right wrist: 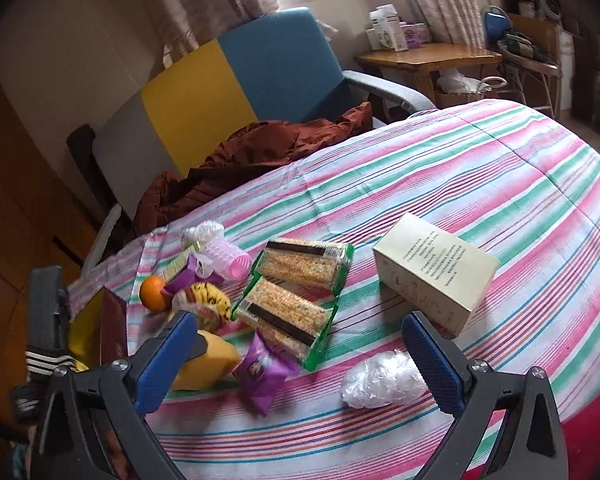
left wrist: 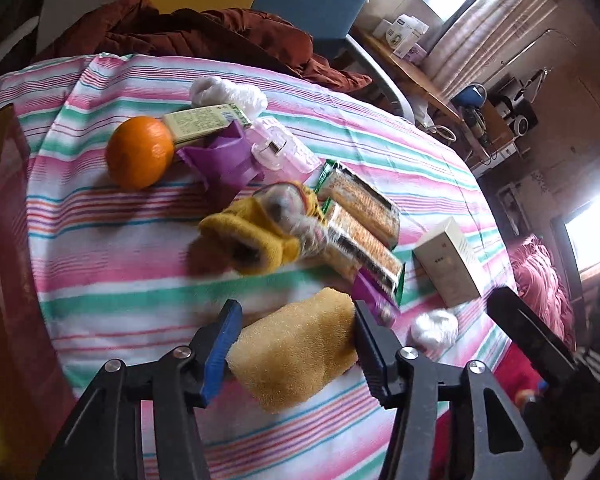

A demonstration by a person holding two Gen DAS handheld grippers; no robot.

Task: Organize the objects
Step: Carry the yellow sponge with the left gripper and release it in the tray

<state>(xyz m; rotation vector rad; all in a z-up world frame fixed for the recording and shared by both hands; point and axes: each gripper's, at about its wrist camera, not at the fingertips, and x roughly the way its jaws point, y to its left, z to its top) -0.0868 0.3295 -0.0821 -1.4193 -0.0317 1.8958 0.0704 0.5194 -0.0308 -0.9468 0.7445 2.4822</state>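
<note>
Plainly, the left gripper [left wrist: 296,340] clamps the yellow sponge [left wrist: 296,348] above the striped sheet [right wrist: 480,184]. At its twelve o'clock crowd the sock [left wrist: 256,236], cracker packs [left wrist: 360,220] and orange [left wrist: 140,152]. The right gripper [right wrist: 300,348] hangs spread wide, plastic wad [right wrist: 384,378] between its fingers, box [right wrist: 436,272] at one o'clock; bare sheet lies beyond.

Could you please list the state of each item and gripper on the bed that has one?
left gripper: closed on the yellow sponge, lifted at an angle.
right gripper: open, holding nothing.
white box: closed, lying on its side.
two cracker packs: sealed, lying flat side by side.
purple snack packet: sealed, lying flat.
orange: whole, unpeeled.
</note>
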